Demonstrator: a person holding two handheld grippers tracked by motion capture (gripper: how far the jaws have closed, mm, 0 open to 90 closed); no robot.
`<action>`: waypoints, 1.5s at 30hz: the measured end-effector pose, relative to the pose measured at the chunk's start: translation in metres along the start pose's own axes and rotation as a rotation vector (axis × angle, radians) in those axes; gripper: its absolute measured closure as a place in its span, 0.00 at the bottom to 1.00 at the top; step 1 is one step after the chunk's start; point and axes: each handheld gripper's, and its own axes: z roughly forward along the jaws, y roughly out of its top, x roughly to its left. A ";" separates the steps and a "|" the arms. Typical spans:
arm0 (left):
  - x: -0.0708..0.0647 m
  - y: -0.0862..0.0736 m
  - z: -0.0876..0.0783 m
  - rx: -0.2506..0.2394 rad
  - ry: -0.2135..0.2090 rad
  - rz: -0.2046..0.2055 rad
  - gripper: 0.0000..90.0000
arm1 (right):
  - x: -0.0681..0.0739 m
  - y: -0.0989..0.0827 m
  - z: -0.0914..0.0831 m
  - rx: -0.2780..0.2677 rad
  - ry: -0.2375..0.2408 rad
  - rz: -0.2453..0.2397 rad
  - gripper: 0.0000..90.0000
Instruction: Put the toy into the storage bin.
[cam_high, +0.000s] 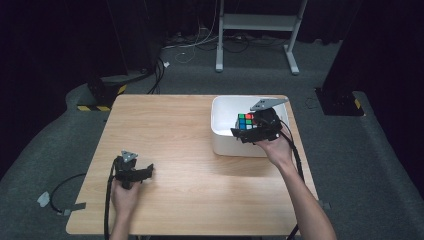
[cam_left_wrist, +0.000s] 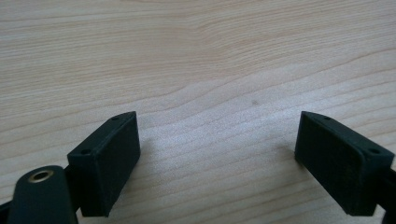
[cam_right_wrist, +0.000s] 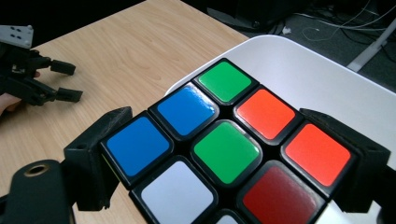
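A person is standing at a light wooden bench (cam_high: 190, 150), working a hand-held gripper in each hand. The right hand-held gripper (cam_high: 250, 131) is pinching a colour puzzle cube (cam_high: 245, 121) between its two black jaws, one jaw pressing on each opposite side of it, and is holding it over the near rim of a white tub (cam_high: 222, 107) that is sitting on the far right part of the bench. In the right gripper view the cube (cam_right_wrist: 226, 149) is showing blue, green, orange, red and white squares (a scrambled face), with the white tub (cam_right_wrist: 322, 79) lying behind and below it. I cannot tell whether the cube is hanging clear of the tub's floor or touching it; it appears to be raised and partly over the rim. The left hand-held gripper (cam_high: 142, 172) is resting low near the front left of the bench, well apart from the tub, with its jaws spread wide and nothing between them; the left gripper view is showing bare wood grain between the pads (cam_left_wrist: 105, 163). Judging by this, the picking up looks done and the carrying is nearly finished: what appears to be left is bringing the cube fully over the tub's hollow, lowering it, and letting the jaws part to release it. The left hand seems to be taking no part in this step.
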 end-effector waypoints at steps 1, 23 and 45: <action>0.000 0.000 0.000 0.000 0.000 -0.001 0.16 | -0.001 0.001 0.001 0.003 -0.001 -0.001 0.15; 0.000 0.000 0.000 0.000 0.000 0.000 0.16 | -0.036 0.014 0.015 0.007 -0.045 0.058 0.15; 0.000 0.000 0.000 0.000 0.000 0.000 0.16 | -0.061 0.036 0.034 0.049 -0.088 0.080 0.15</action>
